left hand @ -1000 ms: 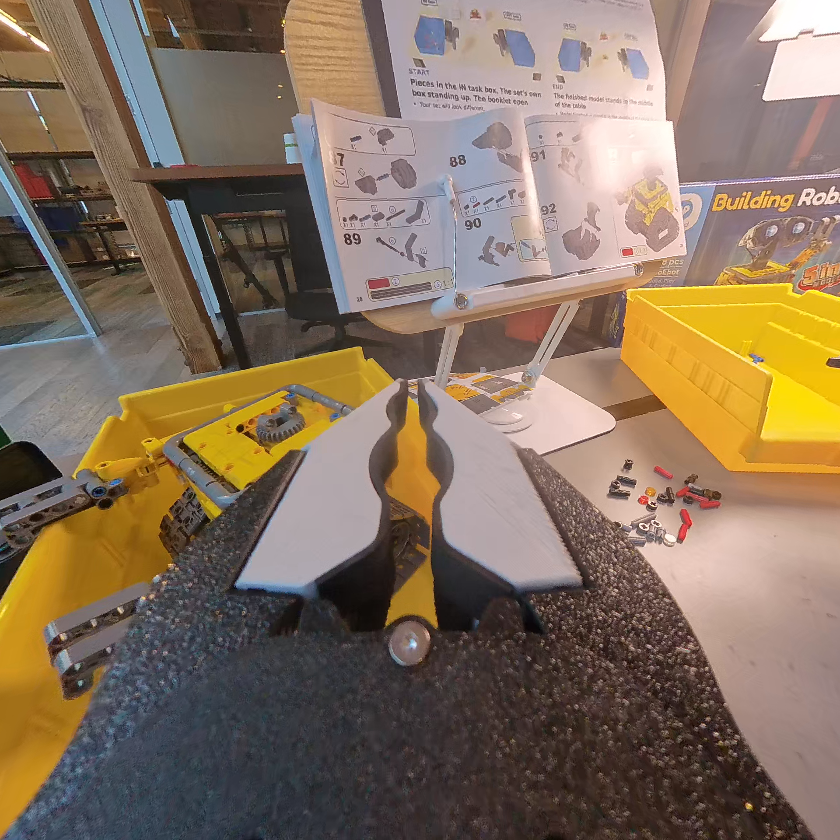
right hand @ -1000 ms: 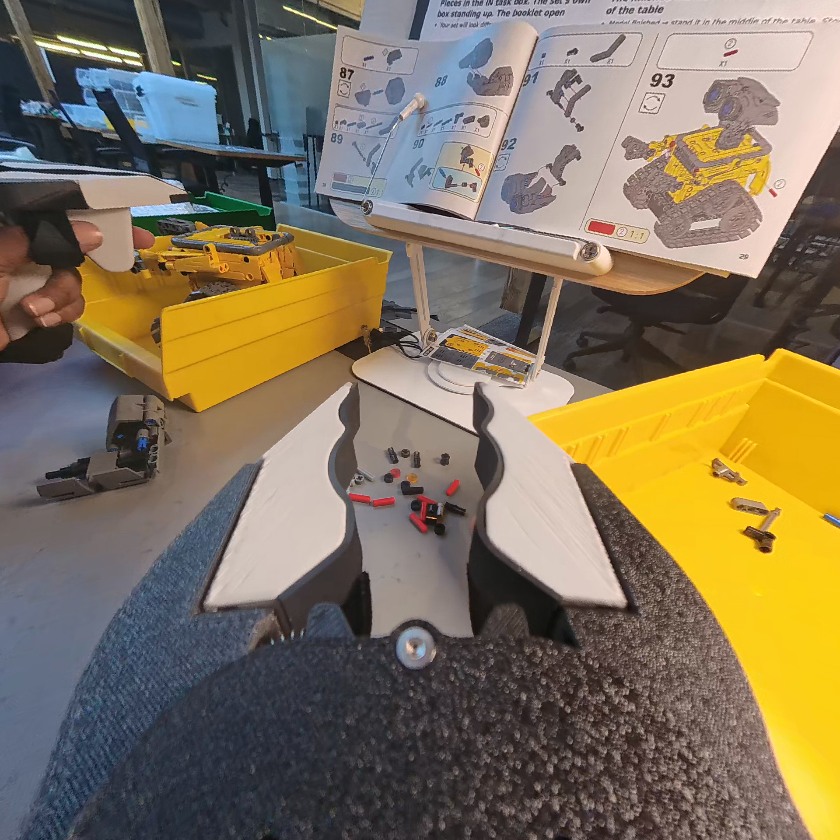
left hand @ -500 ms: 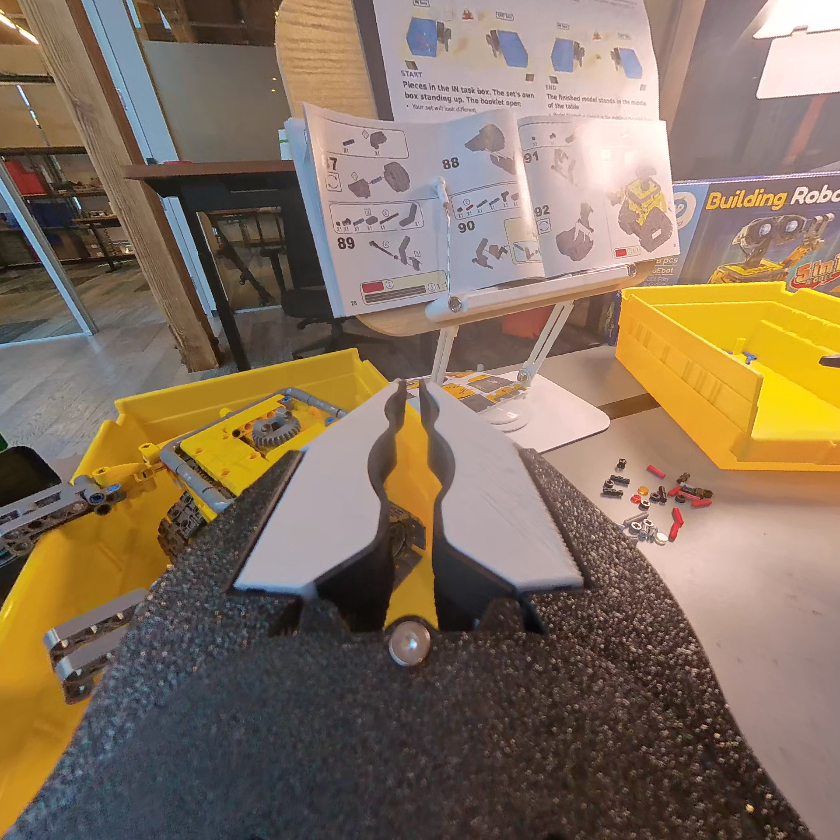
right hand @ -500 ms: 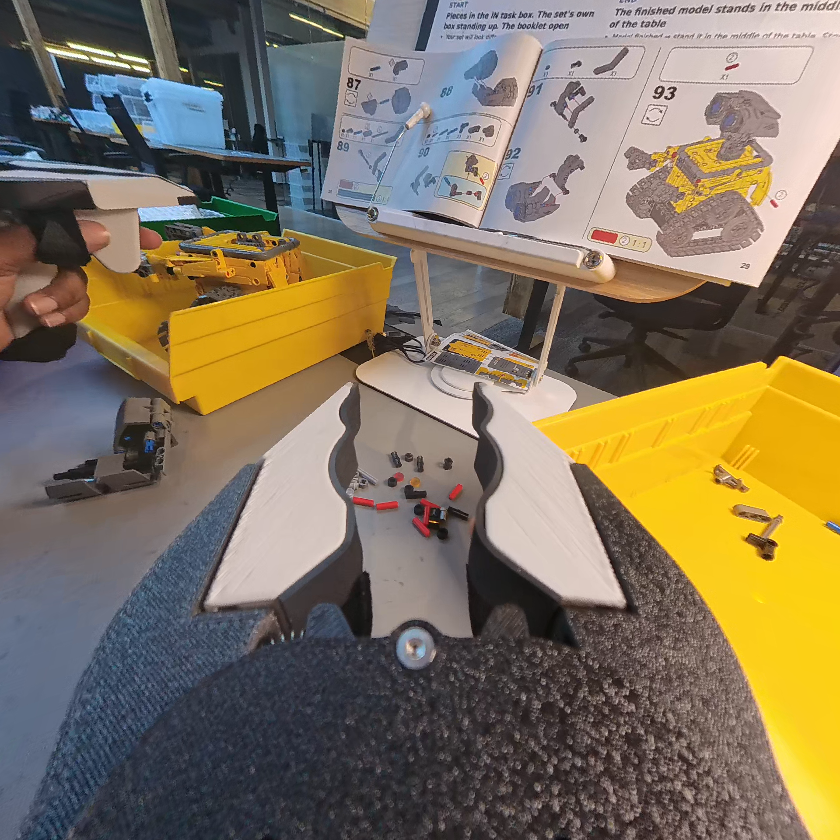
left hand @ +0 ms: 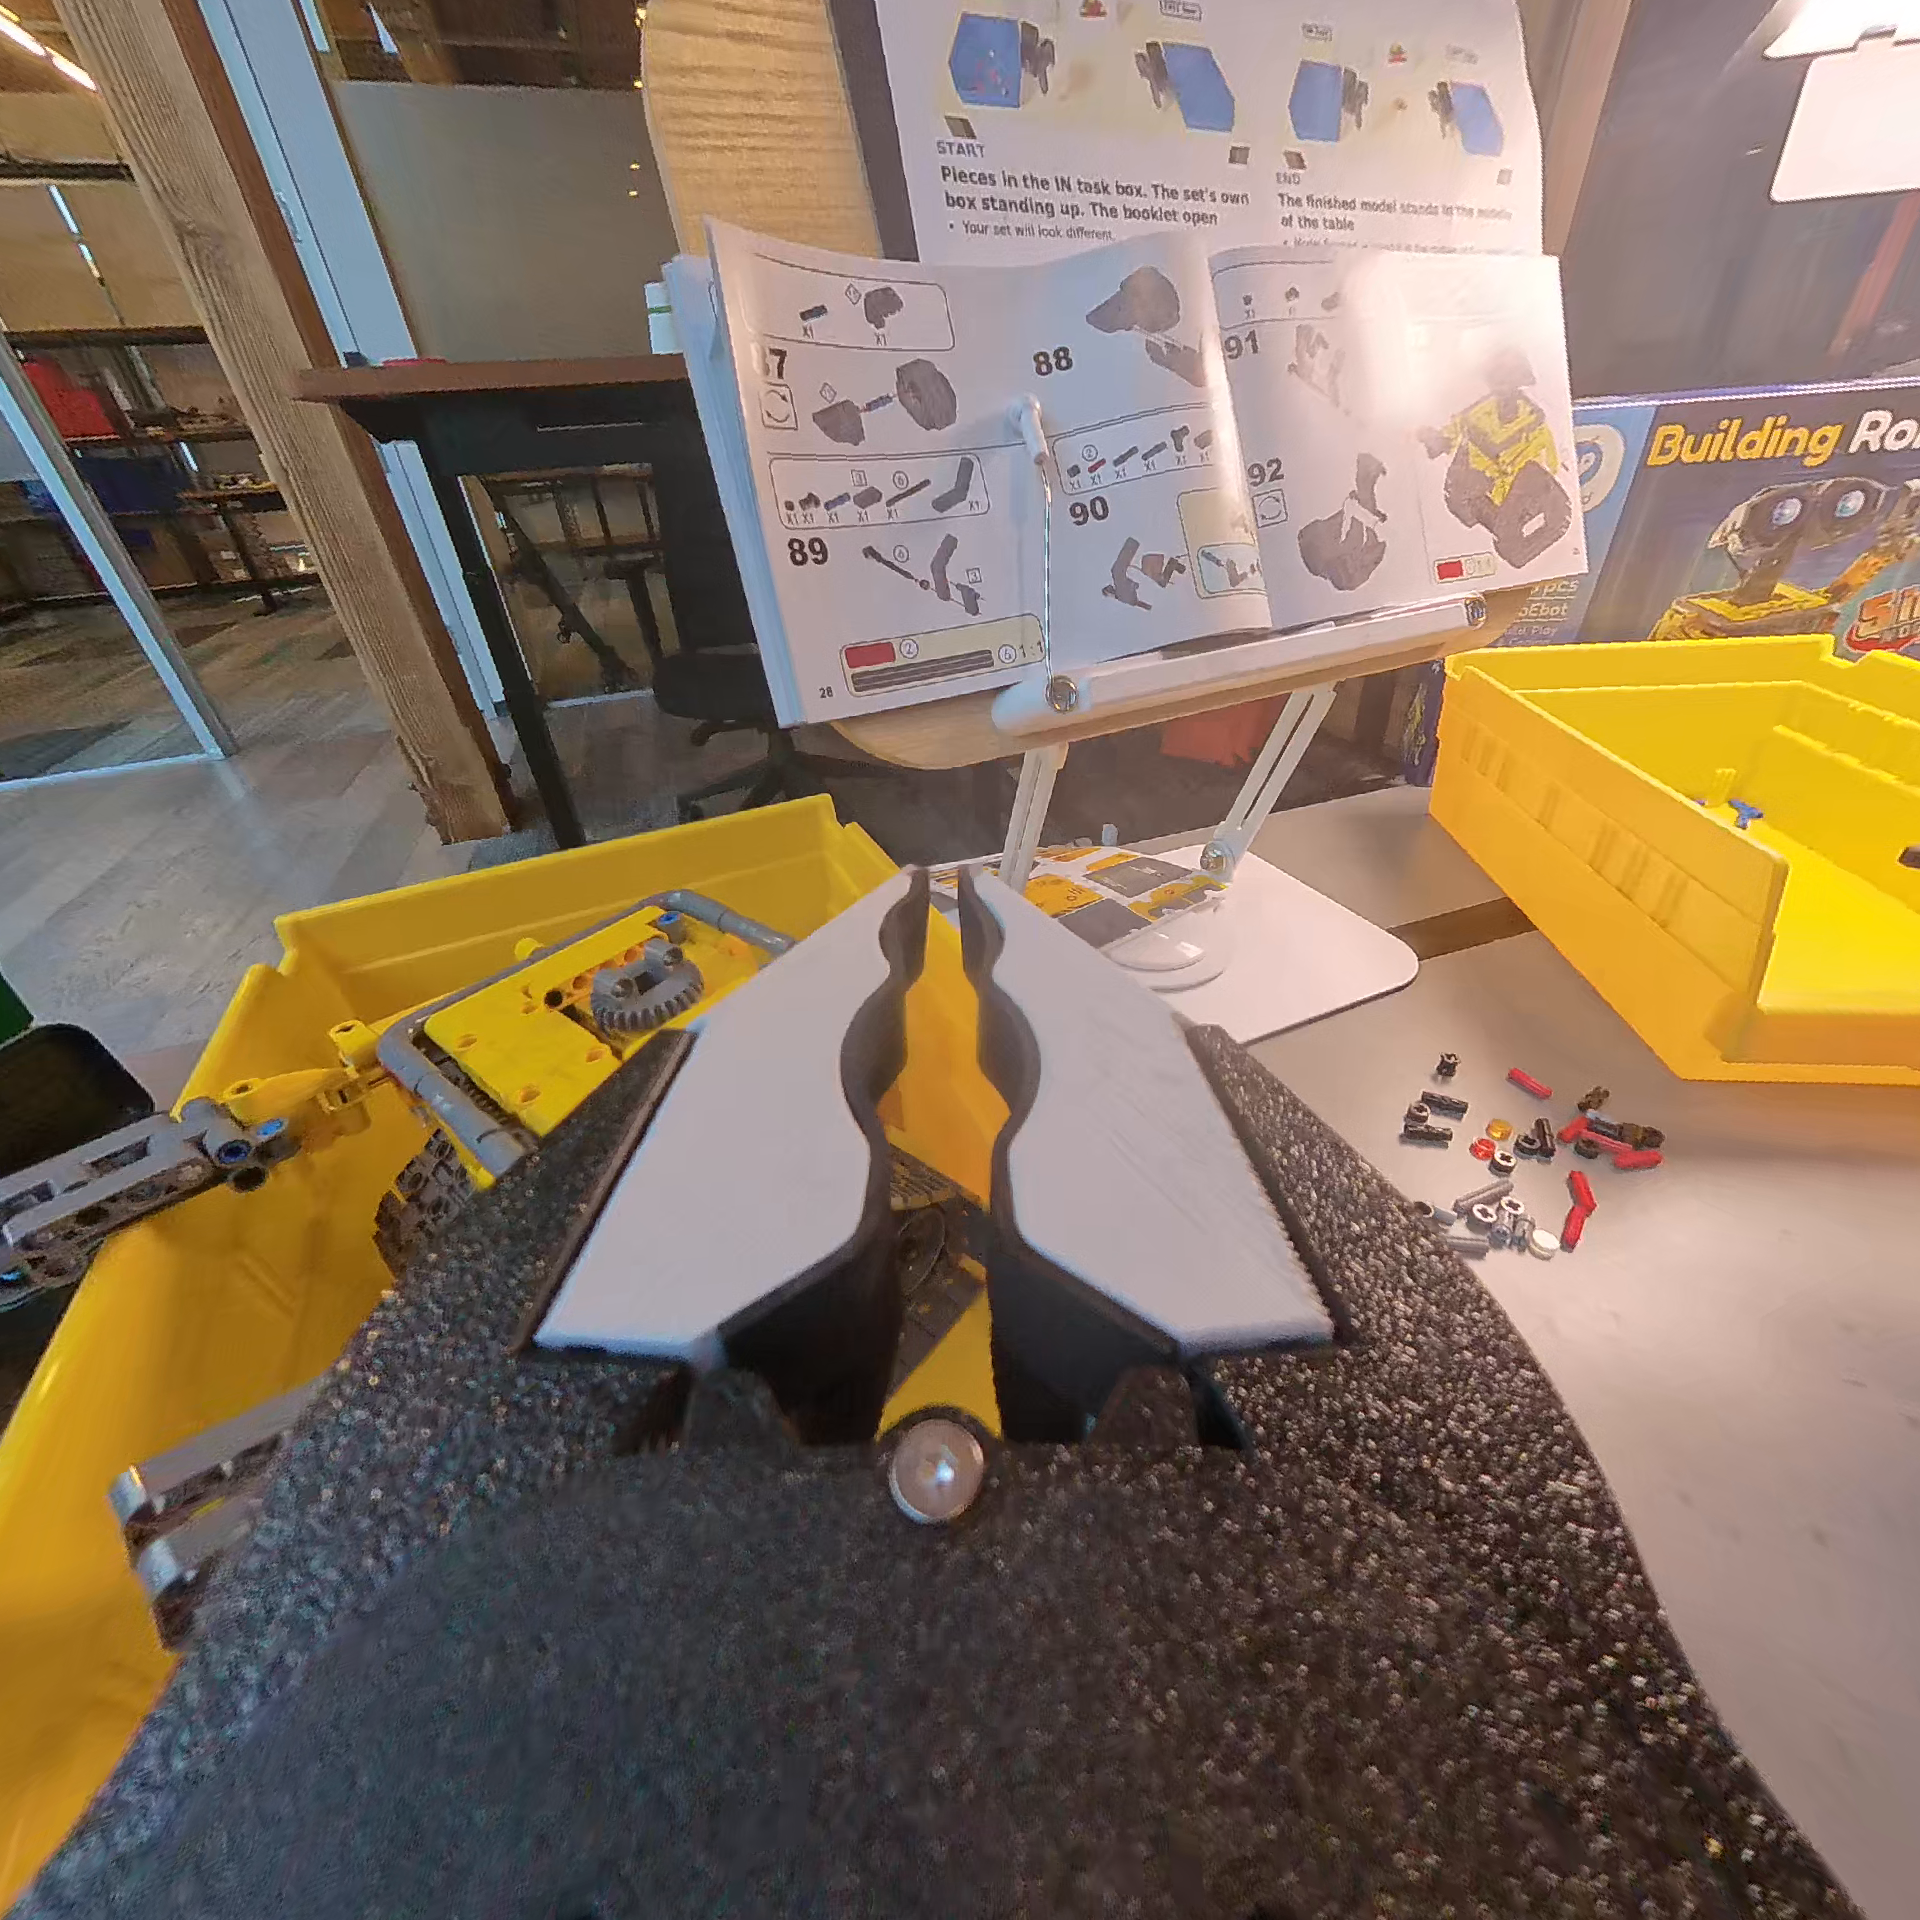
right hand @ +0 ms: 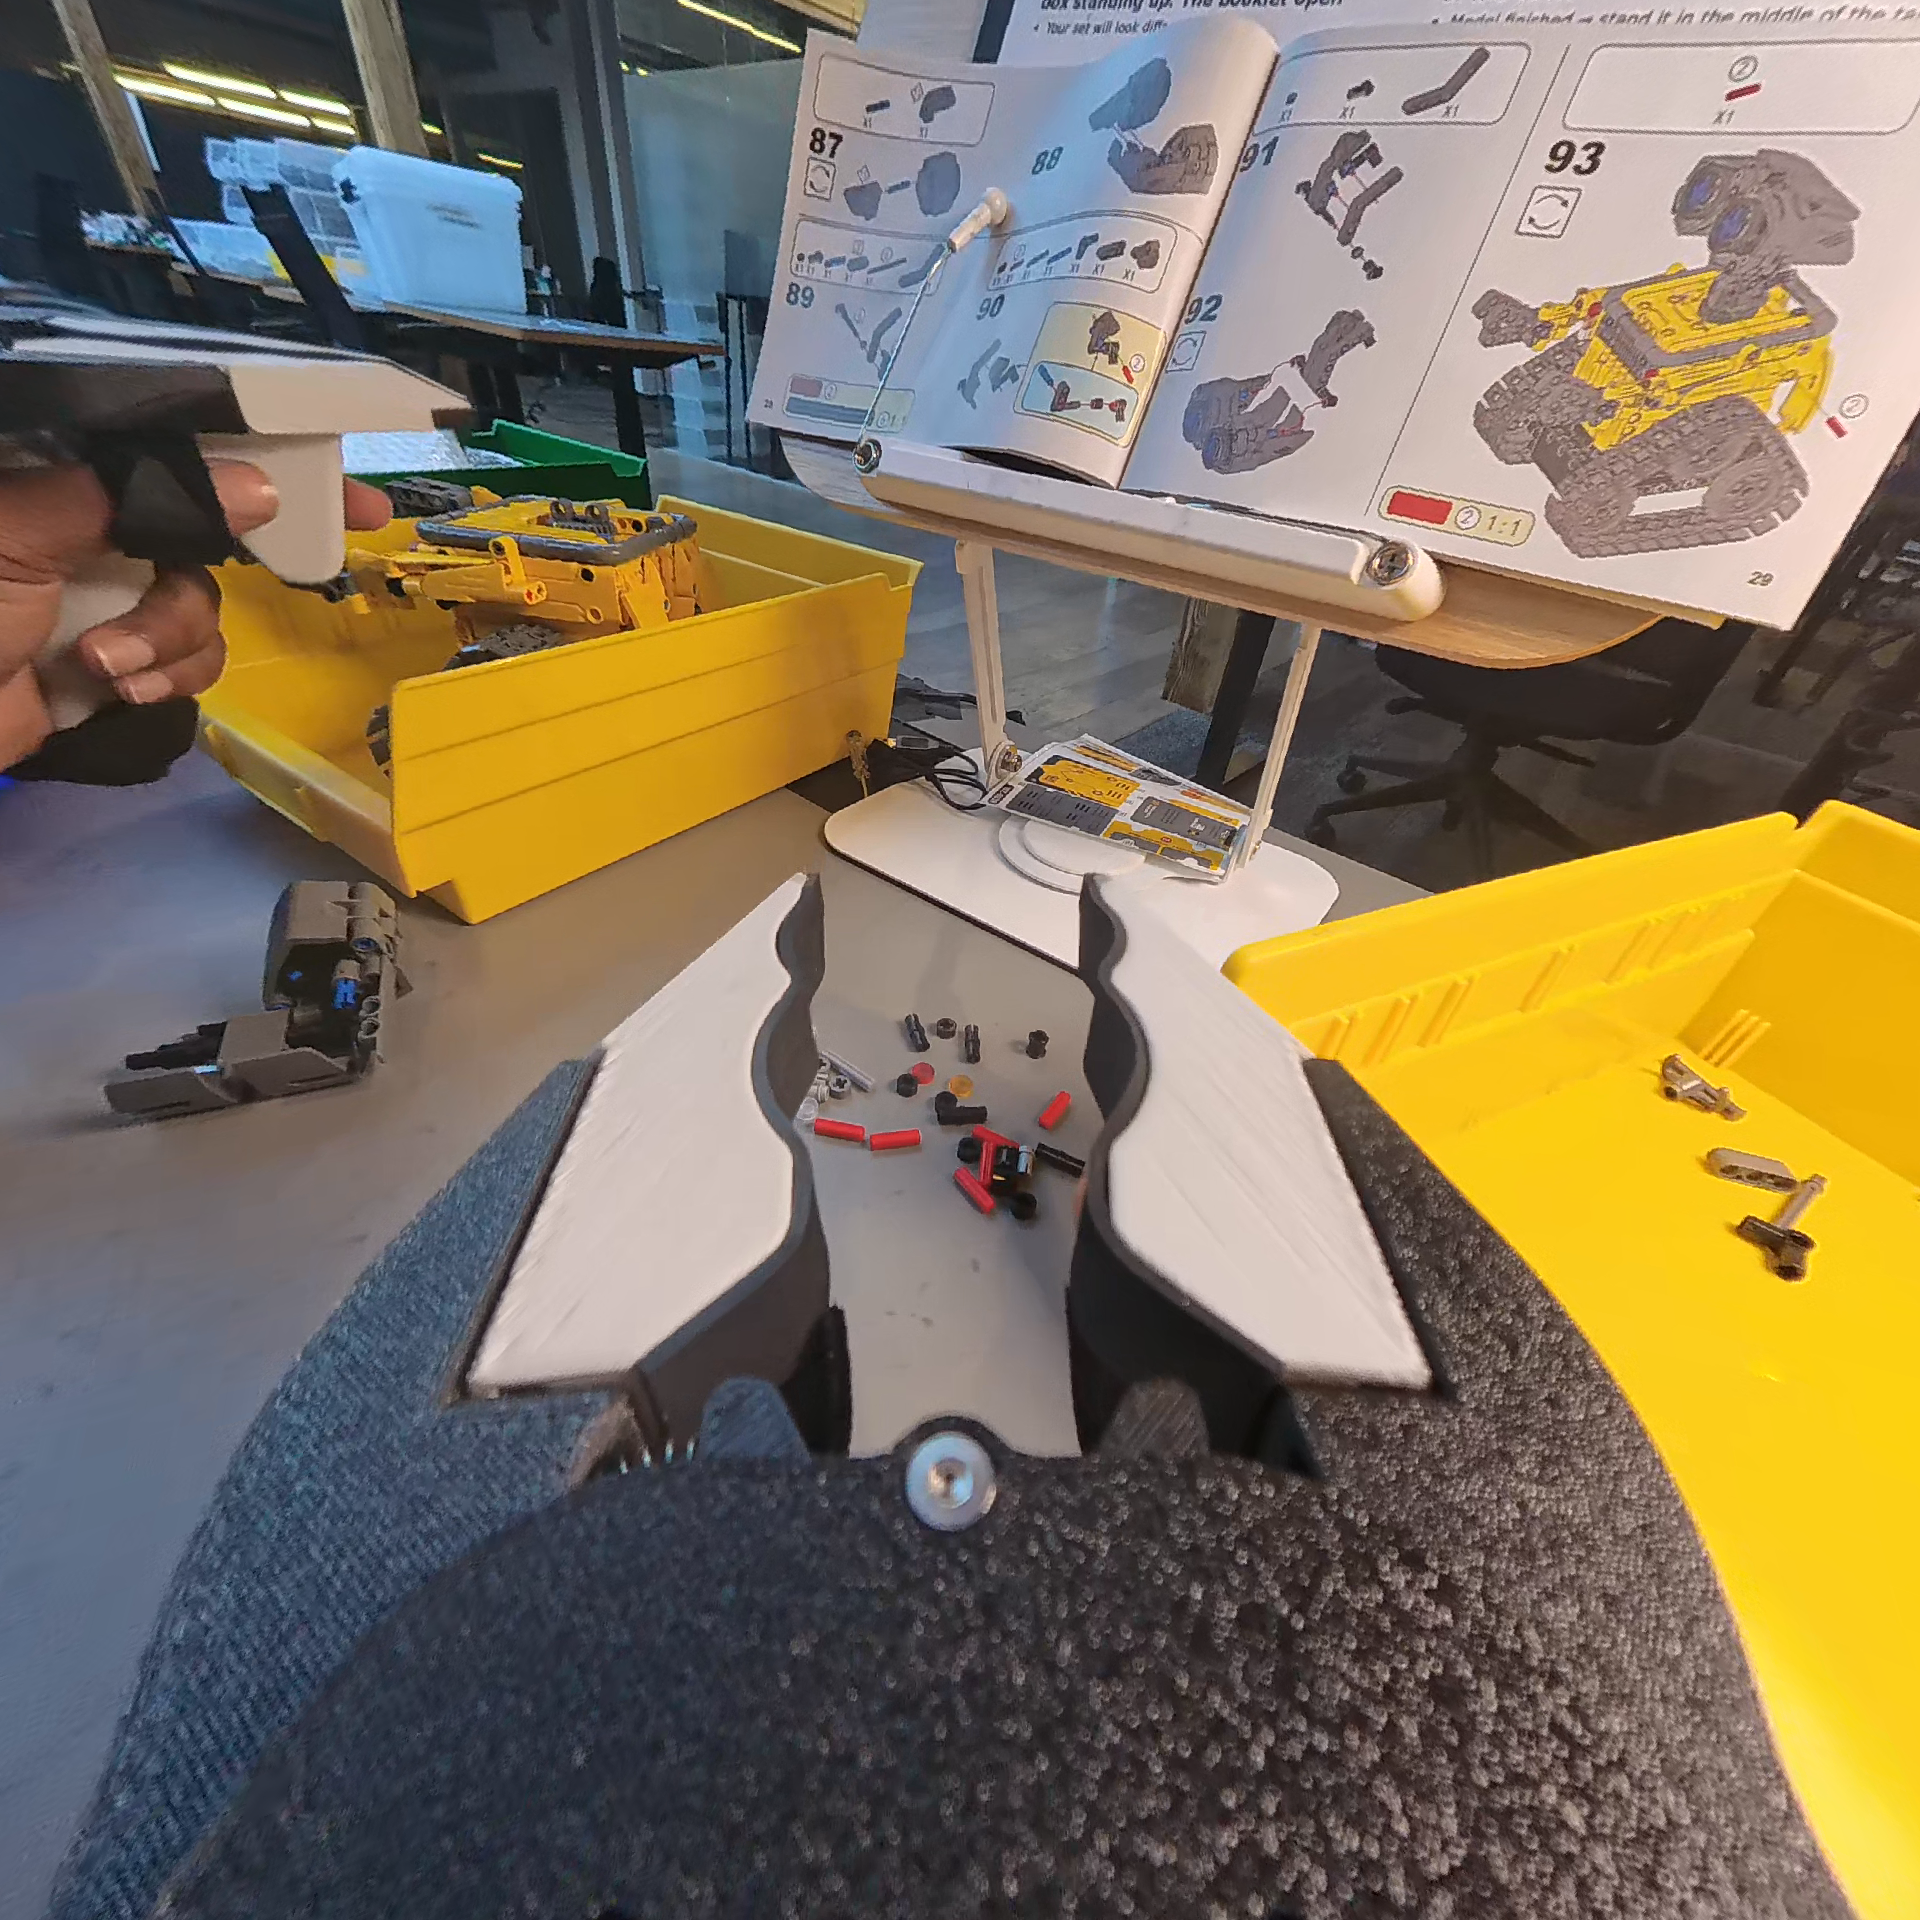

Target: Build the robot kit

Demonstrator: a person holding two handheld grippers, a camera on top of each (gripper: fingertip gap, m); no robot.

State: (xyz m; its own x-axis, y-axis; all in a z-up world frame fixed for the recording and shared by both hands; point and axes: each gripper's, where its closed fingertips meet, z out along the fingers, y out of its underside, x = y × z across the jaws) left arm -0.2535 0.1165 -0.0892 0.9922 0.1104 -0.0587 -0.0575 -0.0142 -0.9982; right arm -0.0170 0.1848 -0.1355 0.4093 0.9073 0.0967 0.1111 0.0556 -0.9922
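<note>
My left gripper (left hand: 940,899) hovers over the left yellow bin (left hand: 312,966), its jaws nearly together with nothing between them. A yellow and grey brick robot model (left hand: 540,1039) lies in that bin, below and left of the fingers. My right gripper (right hand: 951,904) is open and empty above a scatter of small red, black and grey pins (right hand: 966,1122) on the grey table. The right wrist view also shows the model (right hand: 551,582) and the left gripper (right hand: 395,390), held by a hand (right hand: 104,623).
An open instruction booklet (right hand: 1247,260) rests on a white stand (right hand: 1039,862) behind the pins. A second yellow bin (right hand: 1558,987) at right holds a few grey pieces (right hand: 1756,1174). A grey sub-assembly (right hand: 281,1018) lies on the table at left. A printed set box (left hand: 1766,499) stands behind. Left tips to right tips: about 25 cm.
Both grippers have drifted slightly. The right one has moved a little toward the pins and the stand. Neither jaw opening has changed.
</note>
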